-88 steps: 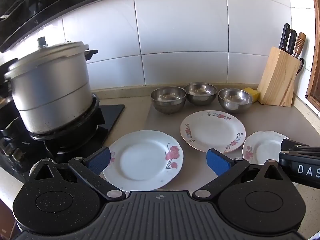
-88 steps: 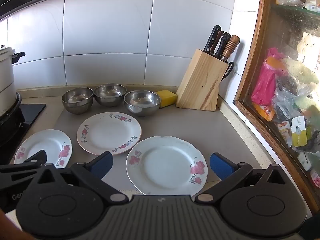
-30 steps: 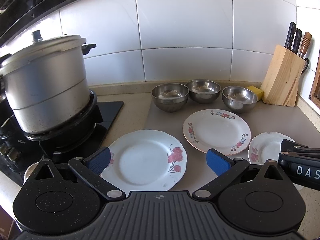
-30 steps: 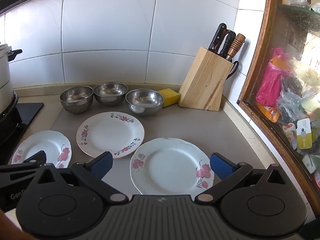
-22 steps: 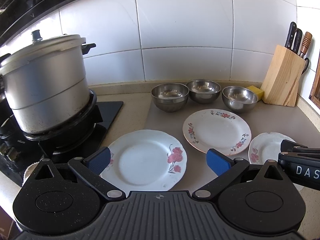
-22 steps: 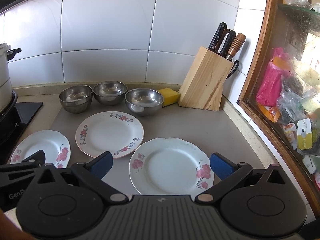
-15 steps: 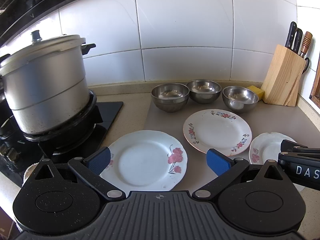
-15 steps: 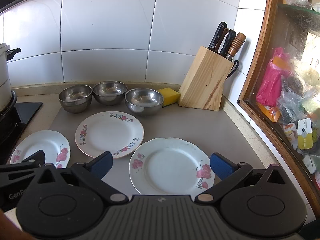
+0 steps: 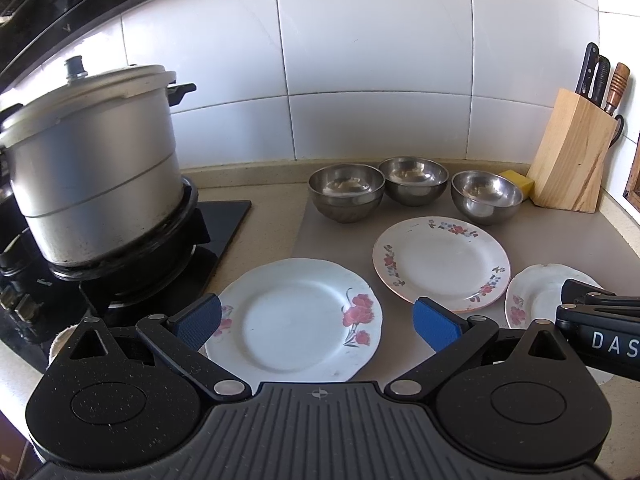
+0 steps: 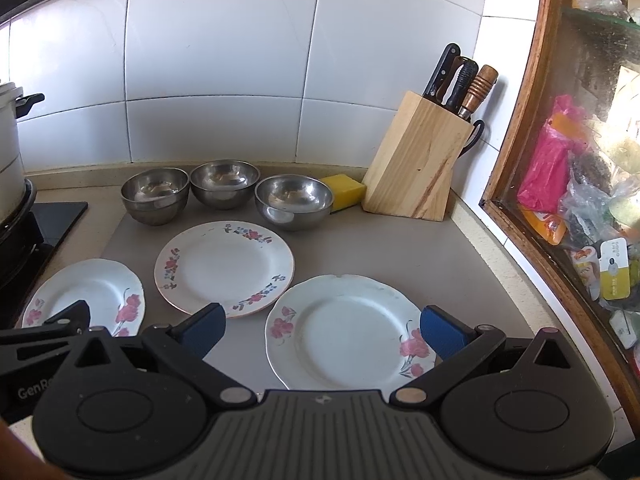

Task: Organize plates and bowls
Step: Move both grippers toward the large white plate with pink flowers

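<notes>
— Plates first: where are they?

— Three lie flat on the bench (image 10: 400, 248), none stacked. The left plate (image 9: 298, 318), white with red flowers, sits just below my left hand-held gripper (image 9: 316, 320), close beside the stove (image 9: 168, 248). The middle plate (image 10: 224, 266), with small flower sprigs round its rim, lies further back between the other two. The right plate (image 10: 346, 330), also red-flowered, lies under my right hand-held gripper (image 10: 322, 332).

— Do the plates touch?

— The middle and right ones come very near at their rims; I cannot tell whether they meet. The left plate is apart from the middle one.

— And the bowls?

— Three steel bowls stand upright in a row behind the plates, near the tiled wall: the left bowl (image 10: 155, 196), the middle bowl (image 10: 224, 184) slightly further back, and the right bowl (image 10: 294, 200). The left and middle ones look to touch at the rims. All appear empty.

— What are your hand-held grippers doing?

— Both are released, blue pads spread wide, holding nothing. Each hangs above the near edge of the bench, over its own plate, and the side of each shows in the other's camera.

— Anything else around?

— A yellow sponge (image 10: 344, 192) just beside the right bowl, a wooden knife block (image 10: 416, 164) in the corner, and a big lidded pot (image 9: 92, 168) on the stove.
</notes>
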Demonstrator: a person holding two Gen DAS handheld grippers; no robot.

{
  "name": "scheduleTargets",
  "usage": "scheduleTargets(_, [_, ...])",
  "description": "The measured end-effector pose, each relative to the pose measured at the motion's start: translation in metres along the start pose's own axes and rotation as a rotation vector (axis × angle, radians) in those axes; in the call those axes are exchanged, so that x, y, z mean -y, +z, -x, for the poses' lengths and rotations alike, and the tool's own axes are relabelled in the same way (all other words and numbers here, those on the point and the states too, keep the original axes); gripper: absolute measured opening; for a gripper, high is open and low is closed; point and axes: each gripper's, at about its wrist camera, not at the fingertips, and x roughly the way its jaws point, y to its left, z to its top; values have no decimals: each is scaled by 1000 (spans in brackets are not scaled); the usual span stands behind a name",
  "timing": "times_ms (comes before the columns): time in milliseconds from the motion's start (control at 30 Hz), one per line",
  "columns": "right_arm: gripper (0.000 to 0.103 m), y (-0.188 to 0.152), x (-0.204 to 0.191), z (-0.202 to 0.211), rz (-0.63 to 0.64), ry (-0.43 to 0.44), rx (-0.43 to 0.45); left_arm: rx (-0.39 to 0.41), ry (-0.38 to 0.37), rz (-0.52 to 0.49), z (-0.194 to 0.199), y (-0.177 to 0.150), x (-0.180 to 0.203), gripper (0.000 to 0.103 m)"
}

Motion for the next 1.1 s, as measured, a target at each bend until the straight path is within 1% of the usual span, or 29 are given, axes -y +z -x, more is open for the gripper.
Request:
scheduleTargets(233, [89,-3,-4,-4,11,15,-16,-21,-1,3,-6,-5,-6,97])
scheduleTargets(333, [89,-2,-6,-9,19,42,-25,-36,-6,7,-10,-11,-9,98])
scheduleTargets(467, [89,3,-5,-22,52,88,-24,-49,1,41,-15,-16,-16,98])
scheduleTargets(600, [89,12,0,-40,51,158,-42,-58,25,95,-22,-14,-23,97])
scheduleTargets(667, [89,17,0,-51,61,193,-61,-57,55,109,-25,-10,-24,97])
scheduleTargets(733, [89,21,-2,-59,75,234,-63,-57,85,127,-28,-6,-24,97])
scheduleTargets(833, [89,28,-11,-69,121,294,-63,-62,125,160,-32,-3,-24,97])
scheduleTargets(967, [89,35,-22,-80,195,371,-48,-70,177,176,-34,-4,-27,97])
scheduleTargets(1100, [89,36,-26,-92,220,470,-70,-103,198,203,-38,-13,-38,97])
